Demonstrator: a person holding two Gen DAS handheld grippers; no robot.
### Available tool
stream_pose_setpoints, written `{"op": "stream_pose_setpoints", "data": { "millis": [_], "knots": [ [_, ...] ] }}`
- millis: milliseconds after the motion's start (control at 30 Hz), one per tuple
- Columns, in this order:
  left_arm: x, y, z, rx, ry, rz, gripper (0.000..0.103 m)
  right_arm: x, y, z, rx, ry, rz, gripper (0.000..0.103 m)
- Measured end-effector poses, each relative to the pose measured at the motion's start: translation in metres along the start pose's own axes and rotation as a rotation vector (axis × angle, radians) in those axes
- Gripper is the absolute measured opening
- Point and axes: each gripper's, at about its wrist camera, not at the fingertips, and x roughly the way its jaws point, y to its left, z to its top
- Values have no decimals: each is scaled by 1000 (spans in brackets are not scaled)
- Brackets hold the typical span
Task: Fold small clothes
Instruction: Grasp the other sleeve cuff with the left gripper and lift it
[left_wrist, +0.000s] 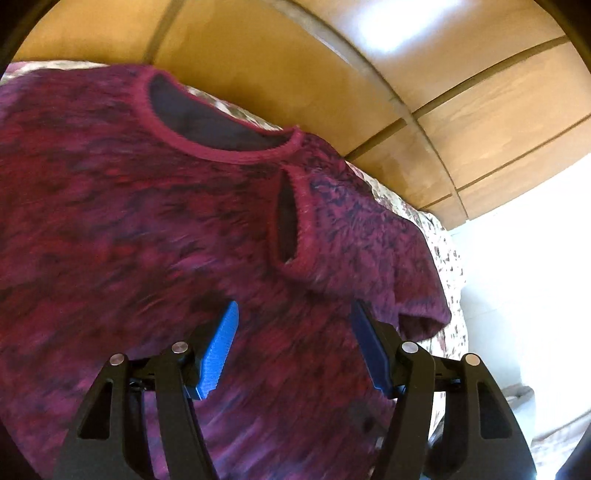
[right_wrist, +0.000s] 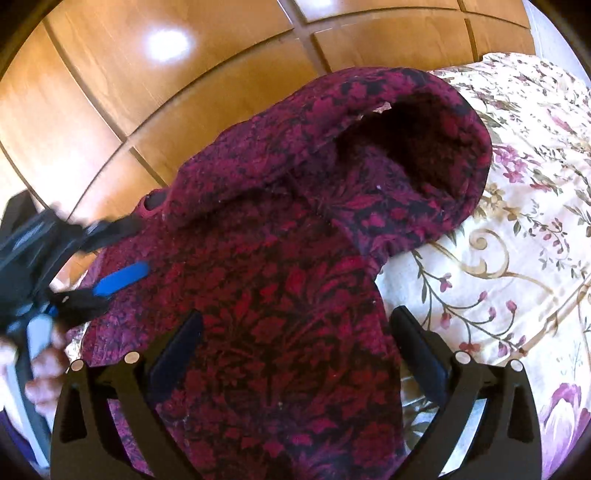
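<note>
A small maroon knitted sweater (left_wrist: 155, 206) with a dark leaf pattern lies spread on a floral bedspread (left_wrist: 439, 236). Its round neck opening (left_wrist: 218, 122) and a slit below the collar face the left wrist view. My left gripper (left_wrist: 293, 314) is open and empty, just above the sweater's chest near the short sleeve (left_wrist: 417, 306). In the right wrist view the sweater (right_wrist: 280, 280) lies with one sleeve (right_wrist: 417, 147) folded over and open-ended. My right gripper (right_wrist: 295, 325) is open and empty, straddling the sweater's edge. The left gripper (right_wrist: 122, 277) shows blurred at the left.
A wooden panelled headboard or wardrobe (right_wrist: 147, 85) stands behind the bed. The floral bedspread (right_wrist: 498, 240) stretches to the right of the sweater. A bright white floor area (left_wrist: 524, 266) lies beyond the bed's edge. A hand (right_wrist: 44, 369) holds the left gripper.
</note>
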Motion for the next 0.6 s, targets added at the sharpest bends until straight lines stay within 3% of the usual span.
{"op": "stream_pose_setpoints", "data": {
  "millis": [100,133,167,200,233,400,600],
  "knots": [
    [24,-7,10,-20,27,13,63,-3,-4,-1,11,-7,16,101],
    [26,-8,10,-19,25,23,58,-4,-5,-2,14,-10,22,101],
    [30,-12,13,-2,15,33,46,-5,-6,-3,17,-13,27,101],
    [31,-15,15,14,13,46,23,-3,-7,-4,19,-15,30,101],
    [32,-19,18,35,11,55,12,-4,-7,-5,21,-17,34,101],
    [-11,-28,32,67,-100,15,10,-10,-12,0,59,-31,69,101],
    [-85,-24,35,119,-234,-6,10,-30,-11,22,101,-131,188,101]
  ]
}}
